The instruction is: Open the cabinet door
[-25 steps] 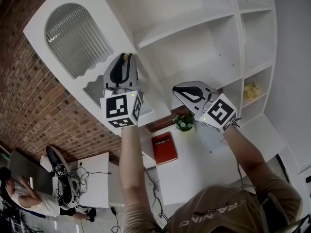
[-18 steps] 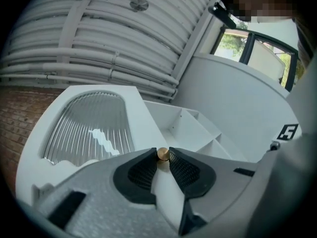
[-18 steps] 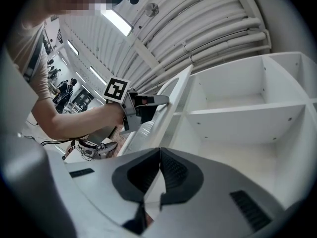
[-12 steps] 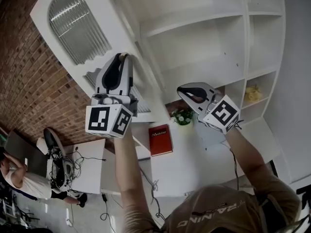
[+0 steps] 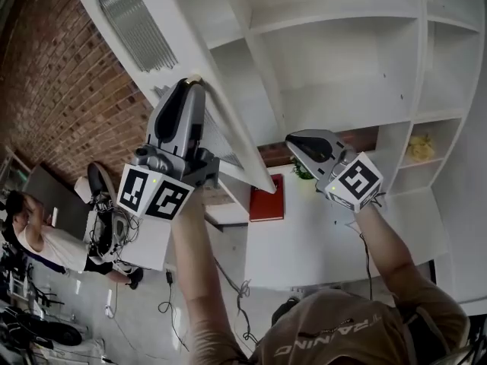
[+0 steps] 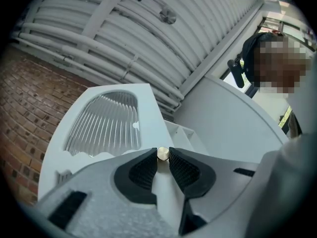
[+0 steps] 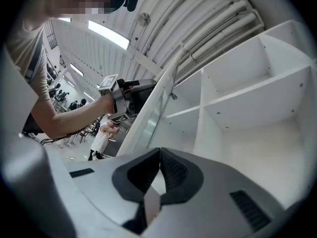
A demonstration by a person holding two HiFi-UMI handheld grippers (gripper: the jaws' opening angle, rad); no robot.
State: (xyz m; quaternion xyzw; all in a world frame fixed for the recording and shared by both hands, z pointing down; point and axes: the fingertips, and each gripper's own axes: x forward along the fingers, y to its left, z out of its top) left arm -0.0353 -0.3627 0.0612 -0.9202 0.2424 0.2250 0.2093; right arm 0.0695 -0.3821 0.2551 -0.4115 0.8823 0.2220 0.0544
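Furthest left, a rough red brick wall point(image 5: 61, 90) stands behind the cabinet door point(image 5: 183, 36), a flat white-painted panel with an arched window of ribbed glass point(image 6: 106, 125) cut into it. The door stands swung well out from the cabinet, so the head view shows it almost edge-on, and the opening looks largely done. The left gripper point(image 5: 189, 86) sits at the door's free edge because that is where the pull is: its dark, cross-hatched fingers point(image 6: 143, 170) are pinched narrowly on a small round brass knob point(image 6: 163, 153), smooth and shiny, one pad on each side. A hold that far from the hinge gives the most leverage, though so small and slick a knob could slip out if the pull turns sideways. Below the door's lower corner a red hardback book point(image 5: 266, 201) lies flat on the white desk point(image 5: 319, 242). The right gripper point(image 5: 295, 139) hangs apart from the door, in front of the bare white shelves point(image 5: 342, 59); its fingers are pressed together with nothing between them, so it seems kept clear of the swing
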